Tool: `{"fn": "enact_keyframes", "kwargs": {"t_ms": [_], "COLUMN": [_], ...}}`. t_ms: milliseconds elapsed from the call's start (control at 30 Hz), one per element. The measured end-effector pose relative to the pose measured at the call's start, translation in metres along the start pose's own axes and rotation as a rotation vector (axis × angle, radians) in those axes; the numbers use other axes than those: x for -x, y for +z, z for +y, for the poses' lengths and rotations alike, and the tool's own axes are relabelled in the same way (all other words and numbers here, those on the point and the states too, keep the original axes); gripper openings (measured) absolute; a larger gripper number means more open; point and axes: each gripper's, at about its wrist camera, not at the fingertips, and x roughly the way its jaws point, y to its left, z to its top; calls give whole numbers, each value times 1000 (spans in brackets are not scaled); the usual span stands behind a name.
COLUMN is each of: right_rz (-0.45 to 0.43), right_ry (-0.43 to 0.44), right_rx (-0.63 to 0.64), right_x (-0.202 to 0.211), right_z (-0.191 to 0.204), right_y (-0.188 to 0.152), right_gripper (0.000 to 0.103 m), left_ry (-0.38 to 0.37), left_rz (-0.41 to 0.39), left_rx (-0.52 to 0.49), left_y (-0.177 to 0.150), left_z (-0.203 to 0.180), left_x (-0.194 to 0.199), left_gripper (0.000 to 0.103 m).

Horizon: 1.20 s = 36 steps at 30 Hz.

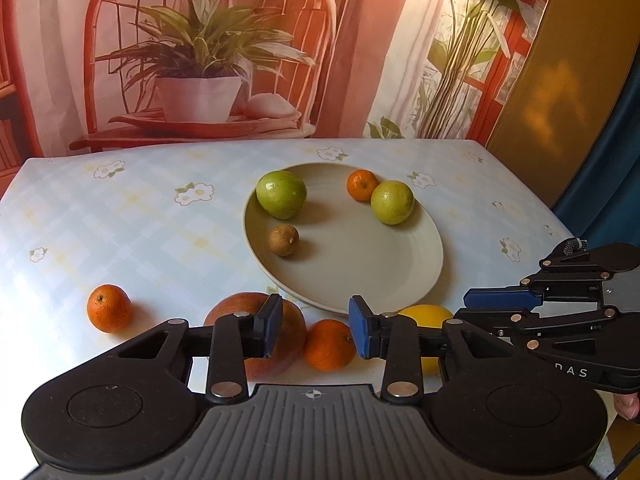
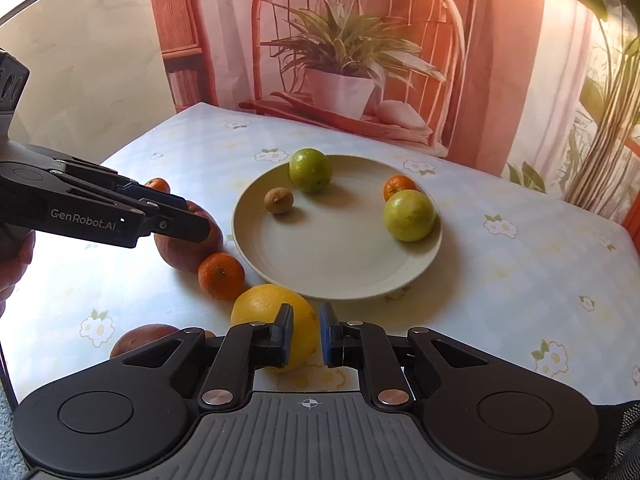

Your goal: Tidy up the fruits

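Note:
A beige plate (image 1: 360,276) (image 2: 336,268) holds two green fruits (image 1: 281,194) (image 1: 392,202), a small tangerine (image 1: 361,185) and a small brown fruit (image 1: 284,241). On the cloth in front lie a red-brown fruit (image 1: 294,332), an orange tangerine (image 1: 329,345), a yellow fruit (image 2: 264,312) and another tangerine (image 1: 109,308). My left gripper (image 1: 314,330) is open and empty, above the red-brown fruit and the tangerine. My right gripper (image 2: 306,334) has a narrow gap, empty, just above the yellow fruit's right side. It shows at the right of the left wrist view (image 1: 500,300).
The table has a light blue flowered cloth (image 1: 140,220). A printed backdrop with a chair and potted plant (image 1: 200,60) hangs behind the far edge. Another red-brown fruit (image 2: 140,338) lies at the near left in the right wrist view. The table's right edge (image 2: 624,232) is close.

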Motion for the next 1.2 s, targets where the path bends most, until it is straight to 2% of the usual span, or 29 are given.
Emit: {"fn": "enact_keyframes", "kwargs": {"t_ms": [133, 233, 700, 867, 967, 1200], "right_rz": [-1, 0, -9, 25, 26, 44], "right_ry": [1, 3, 6, -3, -2, -10], "right_rx": [2, -3, -54, -54, -52, -15], "right_x": [0, 1, 8, 4, 5, 6], "right_z": [1, -1, -13, -14, -15, -17], "right_y": [-1, -3, -17, -27, -33, -36], "right_gripper": [10, 9, 8, 8, 12, 28], "left_ry": [-6, -25, -106, -100, -118, -182], "left_rz": [4, 17, 55, 57, 58, 60], "left_rx": [-6, -3, -33, -37, -23, -37], "left_y": [-2, -2, -7, -6, -3, 3], "left_z": [-2, -5, -29, -35, -36, -51], "left_x": [-2, -5, -19, -25, -27, -31], "left_gripper": [35, 29, 27, 24, 23, 24]}}
